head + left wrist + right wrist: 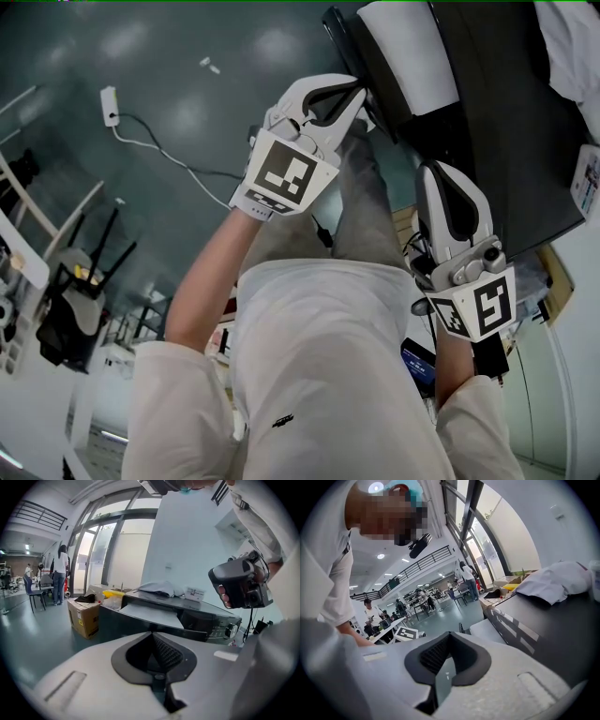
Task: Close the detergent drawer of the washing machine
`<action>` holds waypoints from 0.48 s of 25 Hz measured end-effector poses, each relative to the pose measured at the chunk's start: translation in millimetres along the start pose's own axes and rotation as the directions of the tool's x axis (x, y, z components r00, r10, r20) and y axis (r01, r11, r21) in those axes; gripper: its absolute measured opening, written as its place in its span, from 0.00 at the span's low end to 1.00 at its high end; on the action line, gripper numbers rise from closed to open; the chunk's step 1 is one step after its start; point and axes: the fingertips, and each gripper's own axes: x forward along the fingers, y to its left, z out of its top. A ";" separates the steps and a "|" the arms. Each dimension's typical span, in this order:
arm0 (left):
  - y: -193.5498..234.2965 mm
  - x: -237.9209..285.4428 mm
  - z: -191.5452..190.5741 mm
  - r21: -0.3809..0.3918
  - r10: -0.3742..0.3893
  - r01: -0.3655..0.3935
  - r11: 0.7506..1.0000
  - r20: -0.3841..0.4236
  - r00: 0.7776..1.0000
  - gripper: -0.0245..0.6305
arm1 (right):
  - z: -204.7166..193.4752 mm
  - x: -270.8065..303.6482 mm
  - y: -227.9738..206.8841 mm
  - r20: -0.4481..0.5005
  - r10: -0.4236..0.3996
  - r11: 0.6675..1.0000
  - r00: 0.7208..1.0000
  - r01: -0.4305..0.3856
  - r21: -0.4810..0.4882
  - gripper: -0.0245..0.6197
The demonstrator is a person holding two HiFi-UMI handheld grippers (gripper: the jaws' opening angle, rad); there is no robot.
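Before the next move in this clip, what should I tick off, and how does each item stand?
1. Drawer out, ready to be pushed: ok. The drawer stands out of the washing machine.
2. Left gripper at the drawer front: ok. The left gripper is close beside it; whether they touch, cannot tell.
3. Left gripper empty: ok. Jaws together, nothing between them.
4. Right gripper empty and out of the way: ok. The right gripper is apart from the drawer, jaws together.
5. Inside of the drawer free: cannot tell.
6. Cloth off the drawer: ok. It lies on the machine's top.
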 end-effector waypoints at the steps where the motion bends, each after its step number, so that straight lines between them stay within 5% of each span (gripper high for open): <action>1: -0.6 3.0 2.1 0.003 -0.005 0.005 1.000 0.003 1.000 0.06 | 0.4 -0.7 -2.8 0.002 -0.006 1.000 1.000 0.006 0.003 0.04; 12: -3.0 42.0 22.9 0.017 -0.039 0.038 0.999 0.044 0.998 0.06 | 4.3 -3.7 -24.2 0.007 -0.026 0.999 1.000 0.026 0.024 0.04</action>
